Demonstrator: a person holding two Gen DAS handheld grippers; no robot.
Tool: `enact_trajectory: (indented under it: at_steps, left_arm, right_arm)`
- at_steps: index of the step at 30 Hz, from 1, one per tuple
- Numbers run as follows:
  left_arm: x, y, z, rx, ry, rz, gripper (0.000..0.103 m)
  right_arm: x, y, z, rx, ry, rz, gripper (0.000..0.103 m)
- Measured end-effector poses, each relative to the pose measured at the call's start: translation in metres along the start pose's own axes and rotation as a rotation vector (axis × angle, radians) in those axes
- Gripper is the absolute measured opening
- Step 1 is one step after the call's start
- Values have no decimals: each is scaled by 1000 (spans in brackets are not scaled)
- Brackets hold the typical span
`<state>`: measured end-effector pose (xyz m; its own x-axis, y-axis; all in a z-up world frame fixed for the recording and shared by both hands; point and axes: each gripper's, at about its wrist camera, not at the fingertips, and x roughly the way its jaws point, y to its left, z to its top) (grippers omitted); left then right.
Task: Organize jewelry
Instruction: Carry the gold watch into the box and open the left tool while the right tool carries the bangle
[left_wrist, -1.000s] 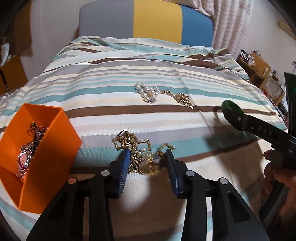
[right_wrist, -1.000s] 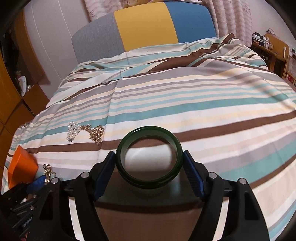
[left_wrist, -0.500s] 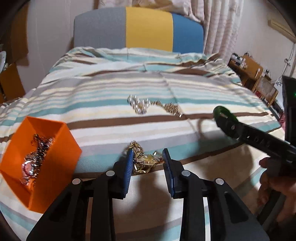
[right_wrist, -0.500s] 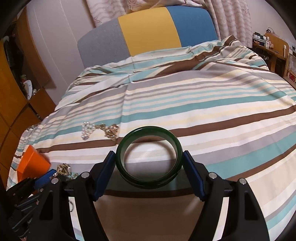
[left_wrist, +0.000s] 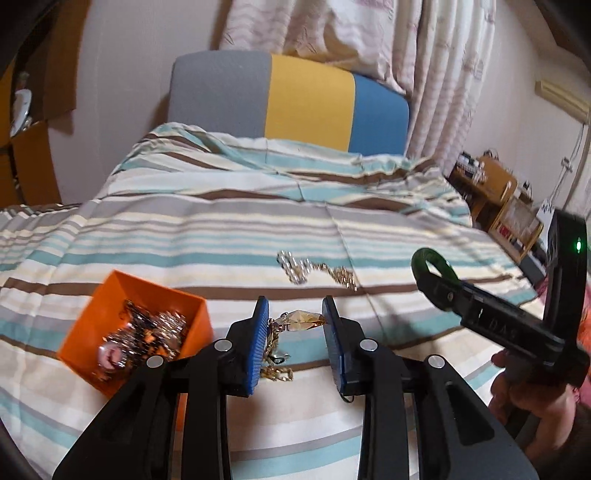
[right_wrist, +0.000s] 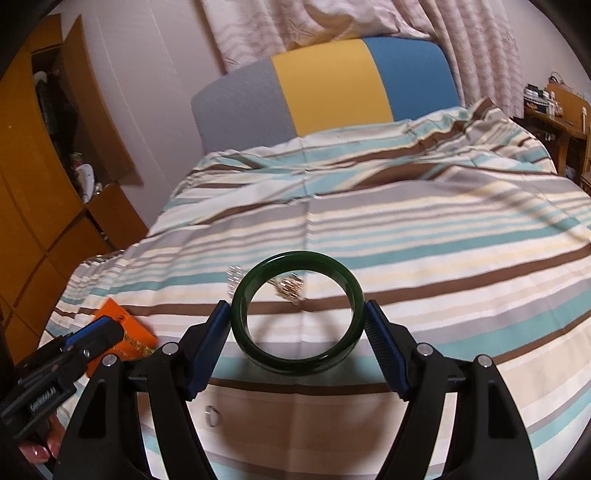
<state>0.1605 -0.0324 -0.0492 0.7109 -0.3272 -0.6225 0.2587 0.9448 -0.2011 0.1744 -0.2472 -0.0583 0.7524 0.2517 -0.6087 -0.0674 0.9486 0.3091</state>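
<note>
Across the striped bedspread (left_wrist: 184, 229), we see the orange bin (left_wrist: 92, 317) at lower left awaiting jewelry, so our right gripper (right_wrist: 297, 325) clamps the green bangle (right_wrist: 297, 352) mid-frame while our left gripper (left_wrist: 295, 328), closing, pinches the gold pendant necklace (left_wrist: 301, 320) at bottom center.

Home bedroom: striped bed (left_wrist: 229, 221), curtains (left_wrist: 424, 74)

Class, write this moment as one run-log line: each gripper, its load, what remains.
left gripper: closing on gold necklace | right gripper: holds green bangle | pearl necklace: on bed | orange box: part-filled
</note>
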Motion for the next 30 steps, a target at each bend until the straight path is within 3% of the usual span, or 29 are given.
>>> enact_trajectory:
  at_steps: [10, 18, 23, 30]
  left_arm:
    - [-59, 20, 41, -64, -138, -40, 30]
    - [-100, 43, 66, -78, -225, -21, 30]
    - [-104, 61, 67, -89, -225, 1, 30]
    - [-72, 93, 38, -150, -122, 40, 30]
  right_arm:
    - [-18, 41, 12, -55, -38, 67, 73]
    - [-26, 84, 20, -111, -55, 142, 73]
    - [-23, 117, 21, -148, -50, 190, 73]
    - [-4, 150, 9, -197, -11, 229, 73]
